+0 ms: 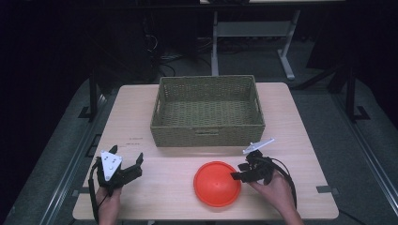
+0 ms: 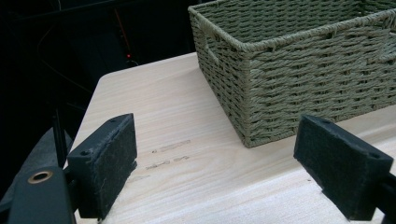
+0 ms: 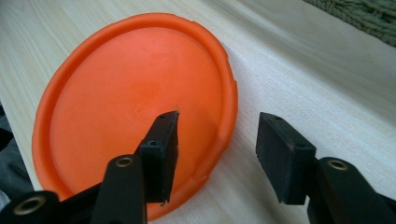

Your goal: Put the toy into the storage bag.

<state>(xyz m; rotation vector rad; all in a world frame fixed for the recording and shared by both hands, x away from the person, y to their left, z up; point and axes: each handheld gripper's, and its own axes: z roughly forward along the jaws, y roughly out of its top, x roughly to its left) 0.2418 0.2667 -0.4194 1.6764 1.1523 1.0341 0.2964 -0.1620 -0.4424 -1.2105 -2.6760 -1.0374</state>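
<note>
Straddling the orange plate's (image 3: 135, 107) right rim, the right tool (image 3: 217, 149) gapes, released. Left tool (image 2: 224, 163), also released, hovers over bare bench (image 2: 187, 186) near a woven basket (image 2: 299, 70), partly cut off.

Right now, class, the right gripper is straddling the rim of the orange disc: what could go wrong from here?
1. The disc lies flat on the table, so the right gripper, open, with one pad over the disc and one beside it, may just slide off the low rim.
2. If lifted by one edge, the disc could tilt and slip out.
3. The basket wall stands close behind, so a low carry could hit it.
</note>
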